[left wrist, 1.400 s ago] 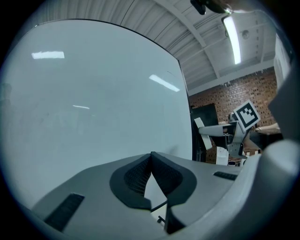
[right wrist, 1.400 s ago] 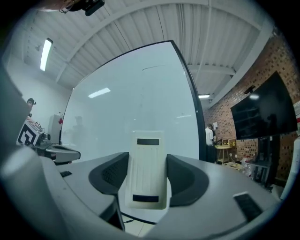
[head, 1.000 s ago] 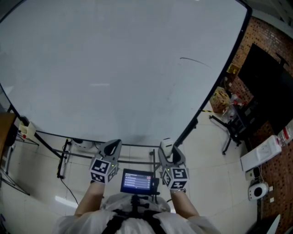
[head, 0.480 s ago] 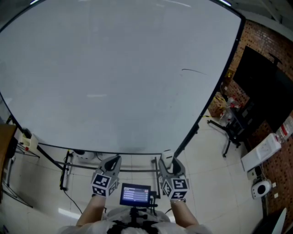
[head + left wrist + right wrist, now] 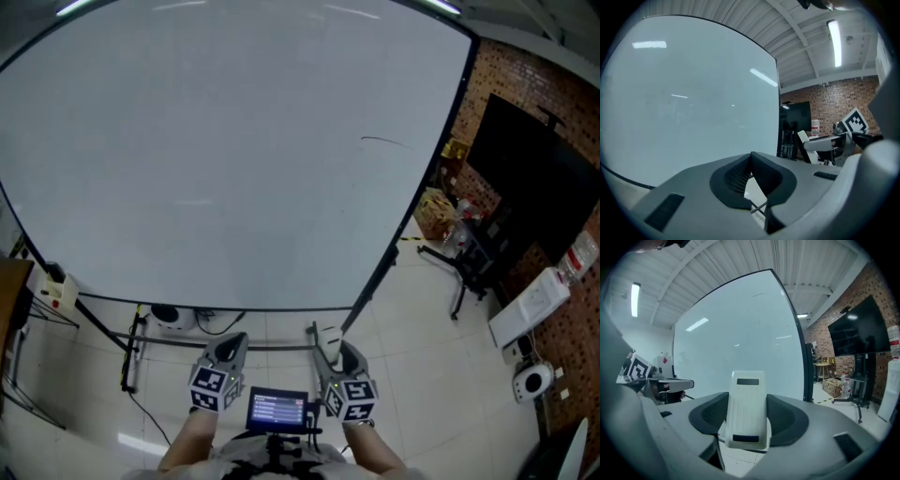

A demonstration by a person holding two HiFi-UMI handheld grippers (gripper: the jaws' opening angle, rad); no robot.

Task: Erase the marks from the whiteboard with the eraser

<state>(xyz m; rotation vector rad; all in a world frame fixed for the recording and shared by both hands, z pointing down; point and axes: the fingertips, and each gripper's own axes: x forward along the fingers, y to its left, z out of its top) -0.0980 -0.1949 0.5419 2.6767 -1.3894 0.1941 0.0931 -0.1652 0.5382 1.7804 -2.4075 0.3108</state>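
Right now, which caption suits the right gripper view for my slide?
Right gripper shut on the white eraser, facing the whiteboard with one thin mark.

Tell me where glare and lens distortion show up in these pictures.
Head view: the fisheye lens bows the whiteboard edges, and faint light streaks reflect near its top. Left gripper view: a bright ceiling lamp, light streaks mirrored on the board, dark rounded corners. Right gripper view: the same round vignette; the eraser looks sharp.

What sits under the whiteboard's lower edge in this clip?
Below the whiteboard a black stand frame with a crossbar runs over the tiled floor, and a white rounded object lies there. Whatever stands behind the board is covered by it.
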